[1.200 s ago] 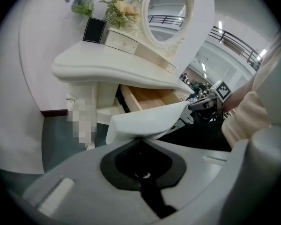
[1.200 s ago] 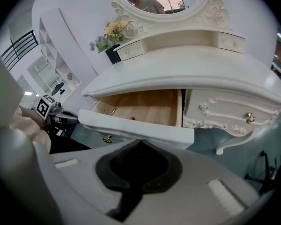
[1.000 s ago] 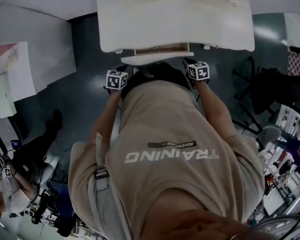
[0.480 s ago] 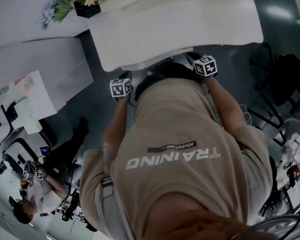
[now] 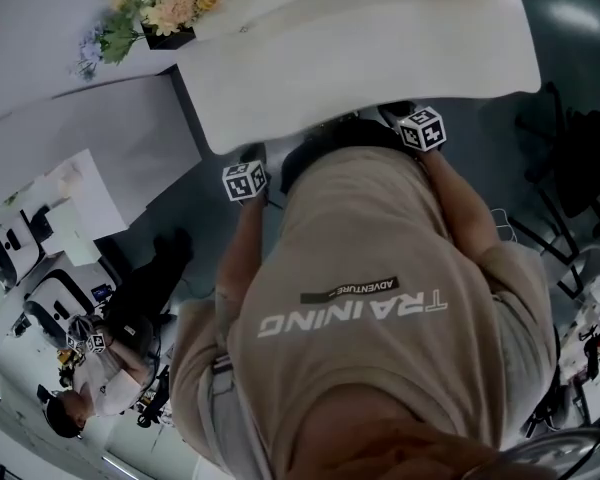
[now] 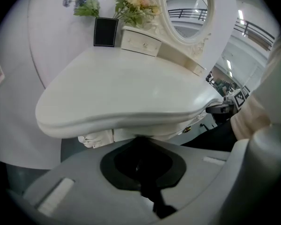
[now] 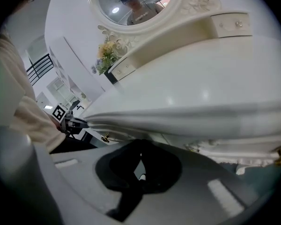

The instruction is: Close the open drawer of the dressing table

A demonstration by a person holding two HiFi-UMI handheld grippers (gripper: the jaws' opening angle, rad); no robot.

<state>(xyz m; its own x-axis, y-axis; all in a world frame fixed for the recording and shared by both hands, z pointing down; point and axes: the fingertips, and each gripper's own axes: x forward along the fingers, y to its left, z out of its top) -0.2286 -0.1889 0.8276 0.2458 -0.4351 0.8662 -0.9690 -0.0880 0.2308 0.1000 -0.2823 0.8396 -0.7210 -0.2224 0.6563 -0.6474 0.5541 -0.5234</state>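
Here we are leaning over the white dressing table (image 5: 380, 58), its tabletop filling the top of the head view. Our beige shirt (image 5: 380, 368) is showing "TRAINING" and a small "ADVENTURE" label, both upside down. A black pot (image 5: 170, 38) at the tabletop's back corner is holding flowers (image 5: 165, 3). The drawer (image 6: 175, 131) is sitting pushed in beneath the front lip. The left tool (image 6: 140, 139) and the right tool (image 7: 140, 142) are pointing closed, empty jaws just under that lip.

Left claw (image 6: 141, 146) and right claw (image 7: 140, 149) held forward, jaws together.
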